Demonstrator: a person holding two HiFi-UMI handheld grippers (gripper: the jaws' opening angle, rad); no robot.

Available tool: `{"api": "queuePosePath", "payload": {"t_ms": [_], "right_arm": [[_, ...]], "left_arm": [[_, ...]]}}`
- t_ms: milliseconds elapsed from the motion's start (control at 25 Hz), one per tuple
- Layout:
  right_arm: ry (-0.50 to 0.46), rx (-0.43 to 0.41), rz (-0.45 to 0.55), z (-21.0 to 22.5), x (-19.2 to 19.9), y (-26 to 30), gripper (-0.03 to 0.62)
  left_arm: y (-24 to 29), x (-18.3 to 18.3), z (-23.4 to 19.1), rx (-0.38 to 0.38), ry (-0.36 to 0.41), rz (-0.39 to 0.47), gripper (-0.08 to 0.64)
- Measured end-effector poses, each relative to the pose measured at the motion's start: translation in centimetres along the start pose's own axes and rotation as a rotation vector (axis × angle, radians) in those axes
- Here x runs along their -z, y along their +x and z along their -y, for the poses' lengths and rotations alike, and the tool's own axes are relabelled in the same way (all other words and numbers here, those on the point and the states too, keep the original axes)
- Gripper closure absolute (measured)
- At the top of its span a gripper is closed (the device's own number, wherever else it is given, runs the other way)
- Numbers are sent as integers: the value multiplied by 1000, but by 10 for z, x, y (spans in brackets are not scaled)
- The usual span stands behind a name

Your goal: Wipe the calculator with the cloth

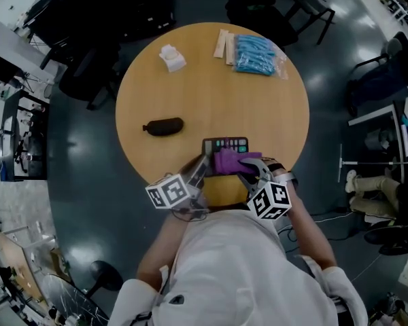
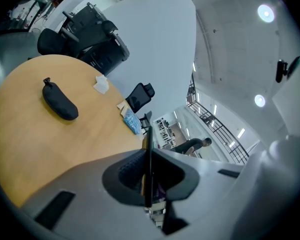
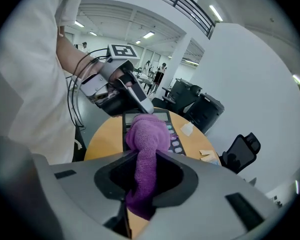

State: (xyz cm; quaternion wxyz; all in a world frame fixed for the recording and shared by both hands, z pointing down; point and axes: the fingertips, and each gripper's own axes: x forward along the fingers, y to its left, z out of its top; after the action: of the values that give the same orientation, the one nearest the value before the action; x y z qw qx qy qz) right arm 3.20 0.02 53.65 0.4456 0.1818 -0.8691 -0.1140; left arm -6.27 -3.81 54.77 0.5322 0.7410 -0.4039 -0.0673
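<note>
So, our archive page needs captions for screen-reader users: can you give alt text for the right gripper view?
A purple cloth clamped in the right gripper bunches over the keys of a dark calculator on a round wooden table. The left gripper pinches the calculator's far end, an office beyond.

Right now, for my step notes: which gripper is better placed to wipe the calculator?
Right. The right gripper holds the purple cloth over the calculator; the left gripper clamps the calculator's edge, steadying it.

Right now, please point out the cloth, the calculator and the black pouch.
cloth (image 3: 147,136): right gripper view, bunched front end.
calculator (image 1: 228,145): head view, its uncovered keys.
black pouch (image 2: 60,101): left gripper view, its middle.
</note>
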Motion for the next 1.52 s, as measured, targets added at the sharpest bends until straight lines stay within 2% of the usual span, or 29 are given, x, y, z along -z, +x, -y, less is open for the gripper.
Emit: {"api": "queuePosePath", "payload": {"t_ms": [200,320,400,520,600,760,920,1040,1160,1520], "right_arm": [[-3,-61,4,-29,5,-5,505],[-5,-89,4,-37,10,-10,505],[34,-71,36,-29,7,-18,505],[116,0,137,5,-12,-36,505],[145,36,207,33,-25,-47,505],[110,52,258,72,-42,-49,505],[31,-21,246,71,-52,-34,505],[9,-88,237,57,-55,-25,505],[24,-118,228,50,-50,-21,505],[87,-126,186,43,-21,-22,505]], "left_arm": [[0,-7,1,3,29,5,517],[0,-15,0,-6,83,15,517],[-2,-18,0,-13,158,16,517],[-3,-14,7,-17,354,-34,517],[-3,-5,15,29,436,-93,517],[-5,13,37,158,491,-191,517],[-7,24,52,206,567,-238,517],[-9,25,56,217,578,-235,517],[-11,23,55,225,560,-220,517],[-13,19,46,210,525,-203,517]]}}
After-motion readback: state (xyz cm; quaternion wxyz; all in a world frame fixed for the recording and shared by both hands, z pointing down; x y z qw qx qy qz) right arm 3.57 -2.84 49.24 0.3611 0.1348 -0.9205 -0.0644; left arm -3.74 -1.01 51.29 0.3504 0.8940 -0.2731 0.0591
